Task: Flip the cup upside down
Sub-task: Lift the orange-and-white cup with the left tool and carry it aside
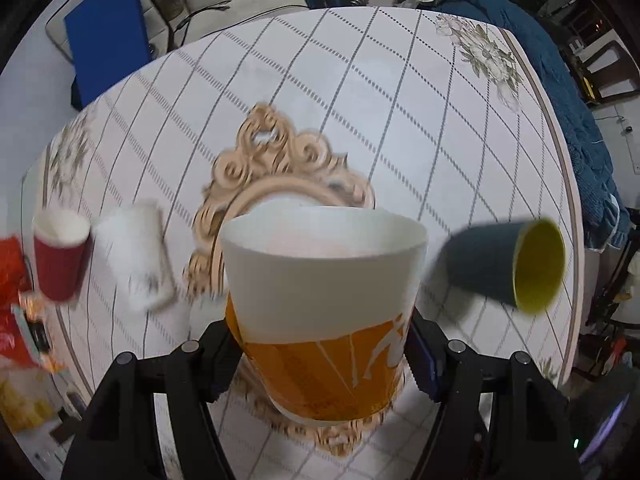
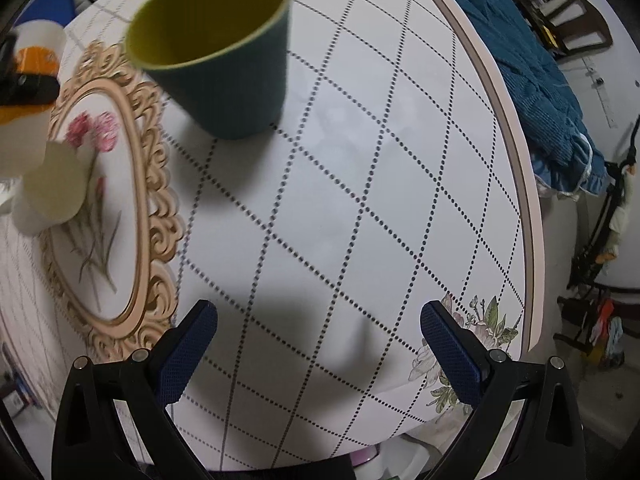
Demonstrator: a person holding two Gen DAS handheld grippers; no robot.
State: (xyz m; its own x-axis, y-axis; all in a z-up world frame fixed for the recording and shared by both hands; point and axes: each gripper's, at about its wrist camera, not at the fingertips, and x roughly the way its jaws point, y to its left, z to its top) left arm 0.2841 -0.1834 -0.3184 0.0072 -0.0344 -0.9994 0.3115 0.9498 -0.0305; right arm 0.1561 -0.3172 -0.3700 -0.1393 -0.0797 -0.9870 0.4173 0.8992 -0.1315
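My left gripper (image 1: pixel 322 354) is shut on an orange and white paper cup (image 1: pixel 324 304), mouth up and tilted away, held above the table. The same cup shows at the far left of the right wrist view (image 2: pixel 34 56). A dark teal cup with a yellow inside (image 1: pixel 508 264) stands open end up on the table; in the right wrist view (image 2: pixel 224 56) it is ahead of my right gripper (image 2: pixel 318 354), which is open and empty over the table.
A red paper cup (image 1: pixel 60 256) and a white cup (image 1: pixel 136 256) are at the left. The white cup also shows in the right wrist view (image 2: pixel 48 192). The round table (image 2: pixel 360 200) has a checked cloth with an ornate frame print (image 2: pixel 136 208). A blue cloth (image 2: pixel 532 80) lies beyond its right edge.
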